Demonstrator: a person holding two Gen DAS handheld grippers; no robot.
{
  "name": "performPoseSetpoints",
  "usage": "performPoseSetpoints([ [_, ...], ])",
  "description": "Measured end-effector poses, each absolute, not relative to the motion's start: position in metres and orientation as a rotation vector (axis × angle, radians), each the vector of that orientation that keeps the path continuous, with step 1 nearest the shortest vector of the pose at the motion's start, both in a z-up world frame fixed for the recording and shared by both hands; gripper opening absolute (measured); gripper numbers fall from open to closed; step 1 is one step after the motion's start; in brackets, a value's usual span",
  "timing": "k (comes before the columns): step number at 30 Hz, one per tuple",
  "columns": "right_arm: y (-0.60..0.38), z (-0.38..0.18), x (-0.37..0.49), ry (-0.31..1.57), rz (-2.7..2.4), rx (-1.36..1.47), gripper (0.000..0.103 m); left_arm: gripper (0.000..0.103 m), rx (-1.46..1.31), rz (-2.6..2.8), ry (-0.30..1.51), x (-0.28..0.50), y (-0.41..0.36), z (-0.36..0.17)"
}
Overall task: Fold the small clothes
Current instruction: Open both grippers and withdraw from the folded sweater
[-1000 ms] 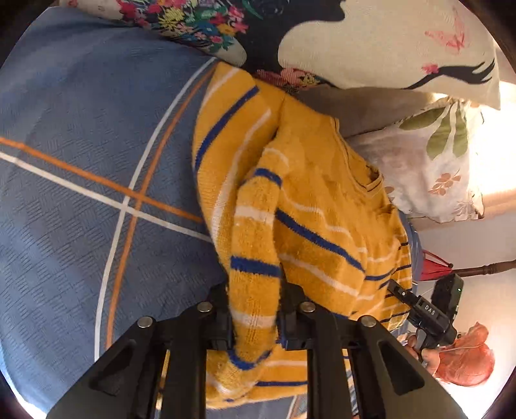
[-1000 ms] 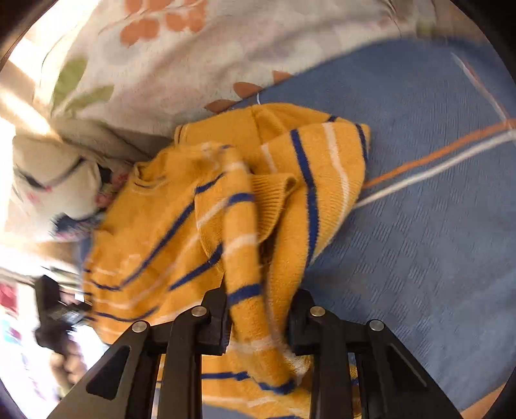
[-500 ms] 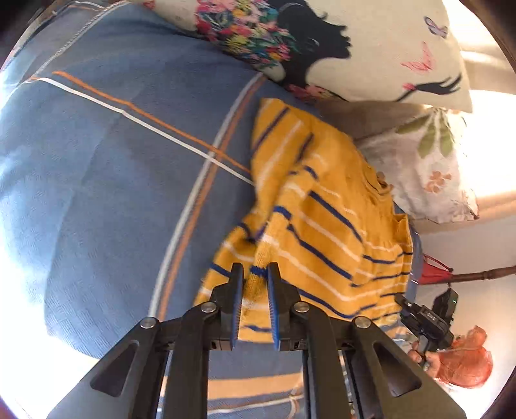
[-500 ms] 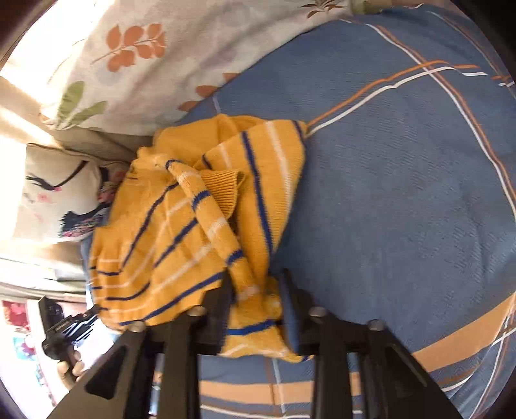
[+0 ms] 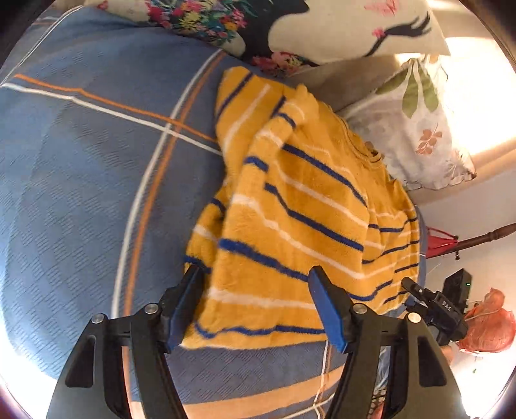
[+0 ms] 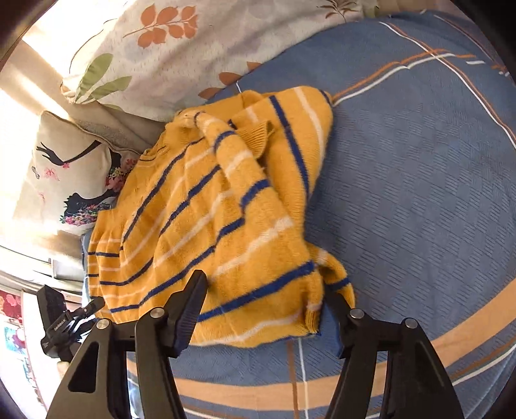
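A small yellow sweater [image 5: 300, 209] with blue and white stripes lies folded on the blue bedspread [image 5: 80, 193]; it also shows in the right wrist view [image 6: 219, 219]. A sleeve lies across its body. My left gripper [image 5: 258, 306] is open, its jaws wide apart above the sweater's near hem, holding nothing. My right gripper [image 6: 267, 309] is open too, its jaws astride the near hem at the opposite end. The other gripper's body shows at the far edge in each view [image 5: 445, 306] [image 6: 61, 319].
A pillow printed with a black silhouette [image 5: 322, 29] and a leaf-print pillow [image 5: 419, 122] lie against the sweater's far side. The bedspread has orange and white stripes [image 6: 419, 58]. The bed edge and a red bag [image 5: 487, 325] are at the right.
Both grippers were shut on the sweater's fabric and carried it down toward the near edge. Now both have opened and let it go, and the sweater lies flat.
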State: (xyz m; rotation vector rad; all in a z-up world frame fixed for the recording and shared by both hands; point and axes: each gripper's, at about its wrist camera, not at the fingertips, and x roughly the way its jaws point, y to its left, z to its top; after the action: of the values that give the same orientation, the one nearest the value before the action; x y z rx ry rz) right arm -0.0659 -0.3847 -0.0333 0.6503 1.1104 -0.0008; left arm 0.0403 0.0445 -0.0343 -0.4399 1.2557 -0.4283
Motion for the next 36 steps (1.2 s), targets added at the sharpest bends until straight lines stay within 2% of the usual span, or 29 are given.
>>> performPoseSetpoints([
  [1,-0.382,-0.032,-0.062,1.13,0.004,0.639,0.05,0.035,-0.428,-0.412,1.272,0.041,0.041,-0.033],
  [2,-0.384,-0.034,-0.058,1.174,0.033,0.66,0.032,0.01,-0.438,-0.403,1.322,0.044,0.039,-0.035],
  [3,-0.39,-0.037,-0.056,1.217,0.083,0.728,0.019,0.008,-0.499,-0.409,1.358,0.046,0.042,-0.037],
  [6,-0.405,-0.024,-0.059,1.222,0.159,0.827,0.016,0.008,-0.559,-0.391,1.347,0.038,0.054,-0.02],
  [7,-0.41,-0.017,-0.063,1.214,0.194,0.866,0.015,0.005,-0.569,-0.39,1.338,0.032,0.058,-0.011],
  [12,-0.426,0.008,-0.095,1.203,0.268,0.899,0.01,0.005,-0.58,-0.336,1.316,-0.007,0.071,0.01],
  [18,-0.443,0.0,-0.106,1.224,0.062,0.639,0.013,0.012,-0.593,-0.175,1.306,-0.022,0.085,-0.013],
  [20,-0.444,0.018,-0.106,1.161,0.072,0.586,0.013,0.019,-0.626,-0.159,1.276,-0.027,0.094,-0.008],
  [23,-0.436,0.044,-0.093,1.059,0.109,0.505,0.02,0.031,-0.562,-0.092,1.204,-0.034,0.101,0.012],
  [25,-0.423,0.055,-0.079,1.023,0.163,0.464,0.032,0.034,-0.54,-0.092,1.15,-0.038,0.1,0.028],
  [27,-0.4,0.058,-0.057,1.029,0.226,0.405,0.039,0.039,-0.479,-0.093,1.094,-0.043,0.094,0.047],
  [29,-0.379,0.052,-0.029,1.043,0.265,0.355,0.039,0.054,-0.412,-0.123,1.044,-0.044,0.08,0.062],
  [31,-0.362,0.038,0.001,1.085,0.27,0.305,0.039,0.061,-0.364,-0.187,1.028,-0.039,0.059,0.068],
  [36,-0.341,-0.007,0.067,1.198,0.171,0.245,0.039,0.061,-0.16,-0.276,1.086,-0.002,0.009,0.044],
])
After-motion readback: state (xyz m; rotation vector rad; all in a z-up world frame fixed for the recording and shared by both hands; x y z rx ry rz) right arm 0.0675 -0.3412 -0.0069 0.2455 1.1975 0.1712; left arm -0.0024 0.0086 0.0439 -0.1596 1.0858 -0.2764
